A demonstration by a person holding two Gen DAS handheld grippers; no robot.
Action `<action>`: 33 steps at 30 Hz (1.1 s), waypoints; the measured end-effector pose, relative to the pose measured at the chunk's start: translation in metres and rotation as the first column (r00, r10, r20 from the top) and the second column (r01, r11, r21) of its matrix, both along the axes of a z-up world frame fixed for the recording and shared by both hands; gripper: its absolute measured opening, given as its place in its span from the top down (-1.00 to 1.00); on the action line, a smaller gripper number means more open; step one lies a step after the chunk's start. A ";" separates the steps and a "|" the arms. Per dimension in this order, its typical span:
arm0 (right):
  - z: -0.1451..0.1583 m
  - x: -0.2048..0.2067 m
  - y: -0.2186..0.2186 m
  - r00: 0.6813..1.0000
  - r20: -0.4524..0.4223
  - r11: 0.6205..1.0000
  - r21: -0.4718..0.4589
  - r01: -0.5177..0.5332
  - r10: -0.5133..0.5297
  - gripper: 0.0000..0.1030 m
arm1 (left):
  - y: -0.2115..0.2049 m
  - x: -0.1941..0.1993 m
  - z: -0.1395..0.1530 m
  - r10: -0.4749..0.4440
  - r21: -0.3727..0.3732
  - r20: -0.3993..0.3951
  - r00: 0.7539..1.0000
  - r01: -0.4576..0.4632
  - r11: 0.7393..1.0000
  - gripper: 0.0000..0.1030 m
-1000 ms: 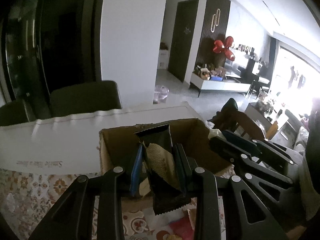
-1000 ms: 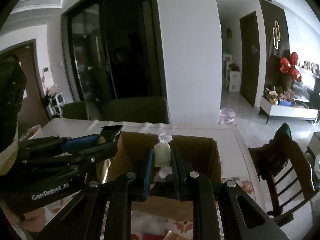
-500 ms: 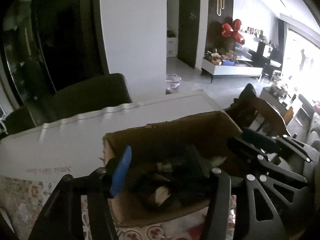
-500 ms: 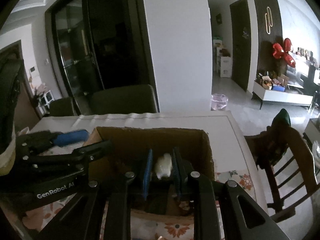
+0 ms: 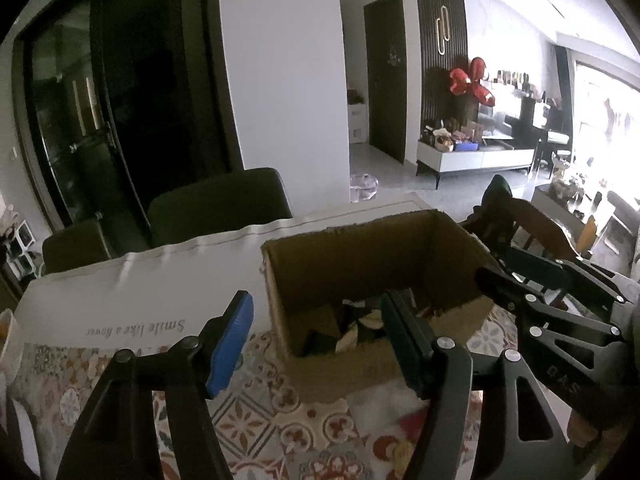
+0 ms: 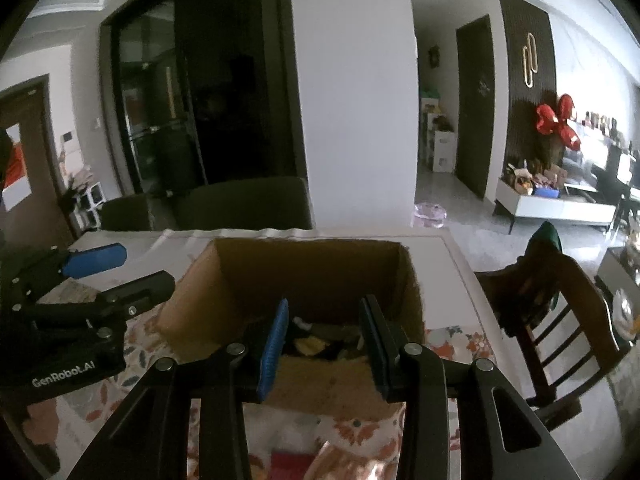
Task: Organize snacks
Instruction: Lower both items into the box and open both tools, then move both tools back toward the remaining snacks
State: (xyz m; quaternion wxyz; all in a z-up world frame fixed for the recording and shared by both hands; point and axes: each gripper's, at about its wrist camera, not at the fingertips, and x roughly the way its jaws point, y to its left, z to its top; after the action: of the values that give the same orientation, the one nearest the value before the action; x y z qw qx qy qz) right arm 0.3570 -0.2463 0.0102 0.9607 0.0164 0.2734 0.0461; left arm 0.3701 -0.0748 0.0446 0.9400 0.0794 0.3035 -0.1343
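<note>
My left gripper [image 5: 316,344] wide, right gripper [image 6: 324,344] narrower – both just opening, empty. Pulling back could bump box [image 6: 408,280] rim, tip snacks [image 6: 312,342] out.

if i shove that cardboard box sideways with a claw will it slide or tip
The cardboard box probably slides: it sits broad and low on the patterned tablecloth. The few snack packets inside suggest it's light. Its thin open rim may flex.

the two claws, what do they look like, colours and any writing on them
Both are black plastic frames with triangular cut-outs and silver rivets at the pivots. The left claw and right claw each carry flat blue pads on the fingers' inner faces. Seen from the right wrist view, the left one's side reads "GenRobot.AI" in white. No cables or sleeves show.
</note>
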 end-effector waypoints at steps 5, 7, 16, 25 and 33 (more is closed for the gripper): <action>0.001 -0.028 0.015 0.999 0.030 0.999 -0.010 -0.030 0.030 0.26 | 0.019 -0.028 -0.001 -0.005 -0.014 0.018 1.000 0.005 1.000 -0.28; 0.001 -0.036 0.020 0.998 0.039 0.999 -0.007 -0.040 0.040 0.26 | 0.024 -0.039 -0.003 -0.003 -0.010 0.034 0.999 0.003 1.000 -0.28; -0.015 -0.074 0.042 0.996 0.063 0.998 -0.029 -0.060 0.062 0.26 | 0.047 -0.091 -0.029 0.007 -0.004 0.051 0.999 -0.007 1.000 -0.28; -0.044 -0.097 0.050 0.997 0.040 0.997 -0.045 -0.062 0.064 0.26 | 0.059 -0.114 -0.062 0.043 0.015 0.043 0.998 -0.044 0.999 -0.28; -0.071 -0.108 0.048 0.999 -0.004 0.998 -0.041 -0.039 0.039 0.26 | 0.063 -0.131 -0.090 0.069 0.007 0.043 0.997 -0.069 0.998 -0.28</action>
State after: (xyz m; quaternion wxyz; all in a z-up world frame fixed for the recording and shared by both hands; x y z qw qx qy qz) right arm 0.2487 -0.1982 -0.0607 0.9593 -0.0087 0.2760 0.0591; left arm 0.2388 -0.0121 -0.0457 0.9499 0.0758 0.2867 -0.0988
